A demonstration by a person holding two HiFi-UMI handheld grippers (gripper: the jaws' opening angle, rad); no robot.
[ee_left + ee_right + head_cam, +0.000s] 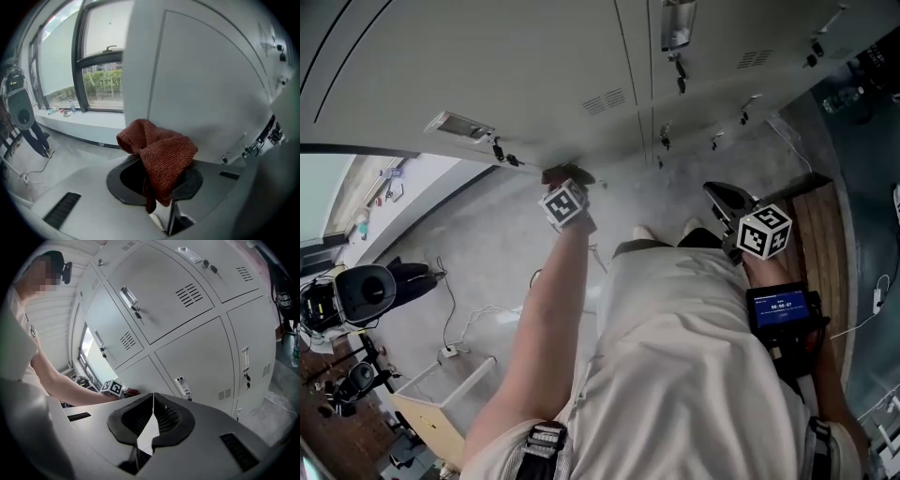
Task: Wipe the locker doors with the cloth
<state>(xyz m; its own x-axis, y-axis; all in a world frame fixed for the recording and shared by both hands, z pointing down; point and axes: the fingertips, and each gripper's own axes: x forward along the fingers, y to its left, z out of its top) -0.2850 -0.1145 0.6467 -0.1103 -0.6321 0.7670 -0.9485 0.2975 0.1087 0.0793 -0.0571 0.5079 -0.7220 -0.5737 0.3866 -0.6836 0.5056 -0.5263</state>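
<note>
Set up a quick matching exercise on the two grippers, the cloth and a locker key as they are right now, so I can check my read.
Things:
1. left gripper
2. right gripper
3. cloth
4. key

States:
A. hangs at the lock of a locker door
B. shut, nothing between the jaws
C. rust-red, bunched up
D. shut on the cloth

Pairs: 1-D, 2-B, 3-C, 4-A
</note>
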